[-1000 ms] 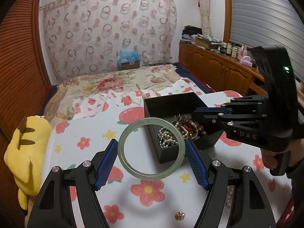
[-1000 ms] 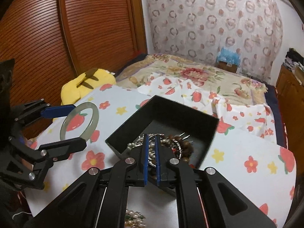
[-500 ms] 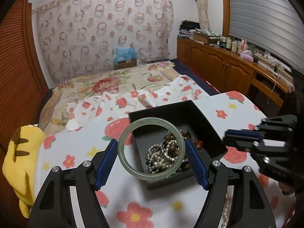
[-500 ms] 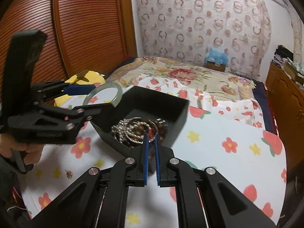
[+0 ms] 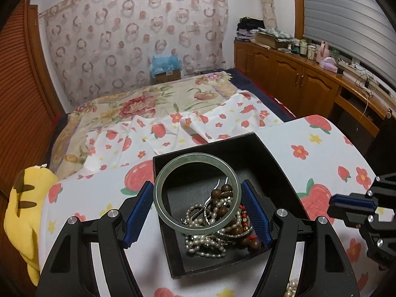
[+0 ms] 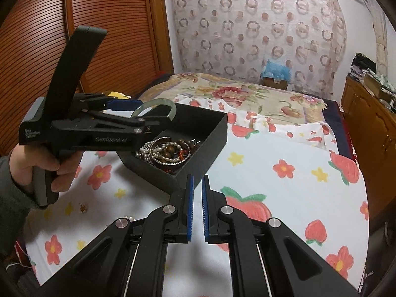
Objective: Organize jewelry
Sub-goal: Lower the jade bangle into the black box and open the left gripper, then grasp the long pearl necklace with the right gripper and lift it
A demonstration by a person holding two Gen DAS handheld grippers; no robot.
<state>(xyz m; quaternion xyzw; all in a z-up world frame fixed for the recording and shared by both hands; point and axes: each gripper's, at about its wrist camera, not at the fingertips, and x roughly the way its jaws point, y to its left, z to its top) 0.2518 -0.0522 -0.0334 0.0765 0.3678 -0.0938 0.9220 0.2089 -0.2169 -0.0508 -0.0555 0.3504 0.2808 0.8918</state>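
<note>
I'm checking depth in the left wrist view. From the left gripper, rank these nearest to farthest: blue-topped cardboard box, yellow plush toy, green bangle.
1. green bangle, clamped between the left gripper's pads.
2. yellow plush toy, at the left edge, beside the table.
3. blue-topped cardboard box, far off by the curtain.

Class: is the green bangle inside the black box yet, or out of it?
Out. The green bangle is clamped in the left gripper, above the black box.

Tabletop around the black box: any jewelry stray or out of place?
Yes. A small gold piece lies loose on the floral cloth, apart from the black box. Pearl strands also sit outside it, near the table's front edge. The left gripper holds the jade bangle over the box.
</note>
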